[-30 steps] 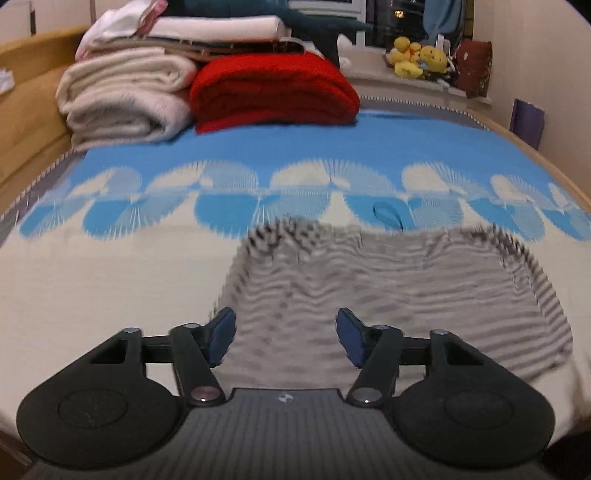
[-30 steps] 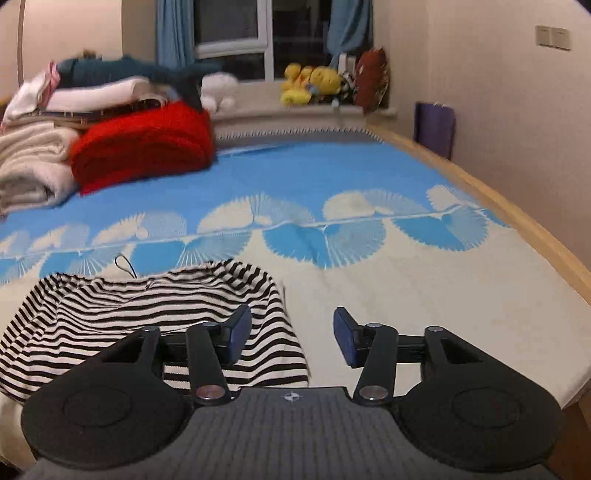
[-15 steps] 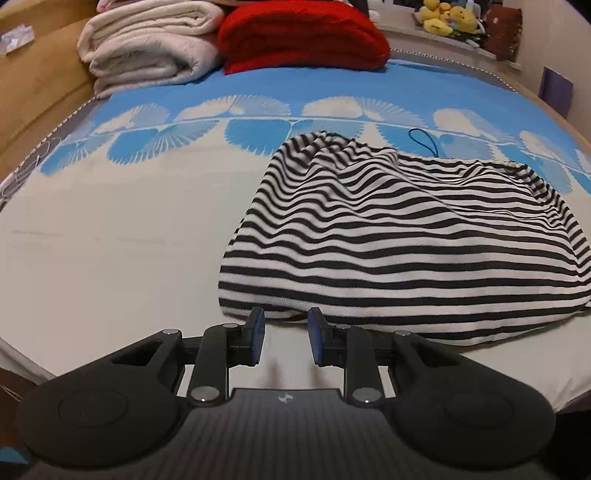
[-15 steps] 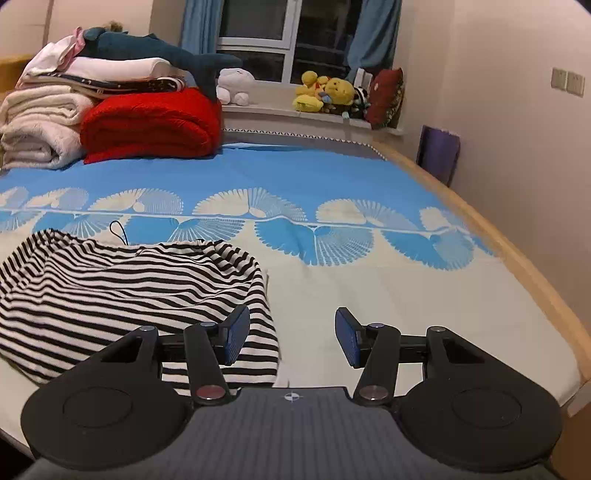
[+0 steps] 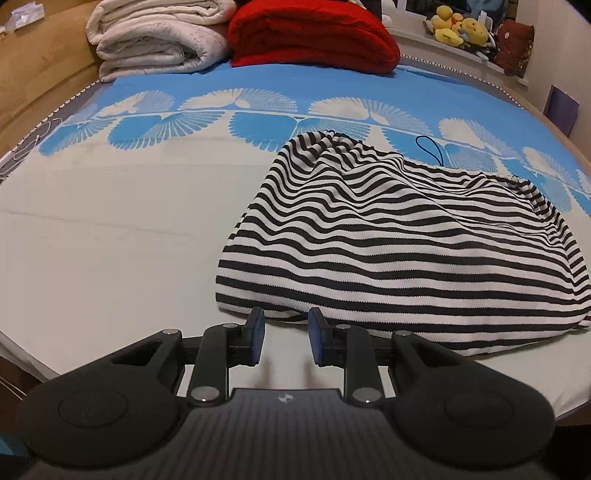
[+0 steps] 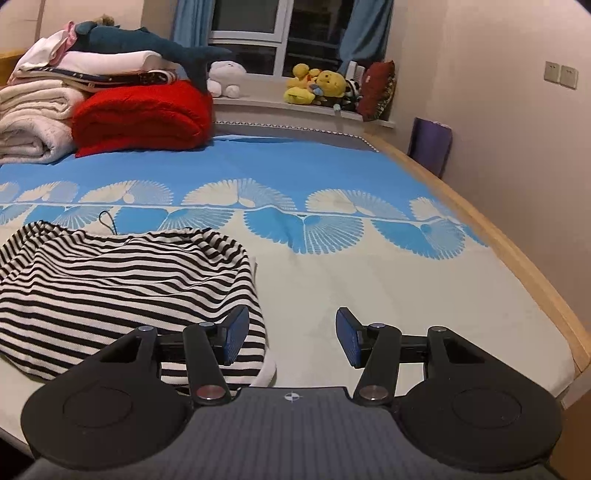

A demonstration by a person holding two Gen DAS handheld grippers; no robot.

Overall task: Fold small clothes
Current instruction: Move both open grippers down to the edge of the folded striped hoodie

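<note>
A black-and-white striped garment point(image 5: 399, 240) lies rumpled on the bed; it also shows in the right wrist view point(image 6: 122, 288). My left gripper point(image 5: 284, 334) is partly open and empty, just short of the garment's near left hem. My right gripper point(image 6: 291, 336) is wide open and empty, its left finger over the garment's near right corner, its right finger over bare sheet. A thin dark cord loop point(image 5: 430, 149) lies at the garment's far edge.
Folded cream blankets point(image 5: 159, 40) and a red blanket point(image 5: 314, 35) are stacked at the far end of the bed. Plush toys point(image 6: 317, 86) sit on the window sill. A wooden bed frame point(image 6: 517, 258) runs along the right, a purple bag point(image 6: 430, 144) by the wall.
My left gripper pulled back from over the garment to just before its near hem and its jaws narrowed. My right gripper drew back and rose a little, jaws unchanged.
</note>
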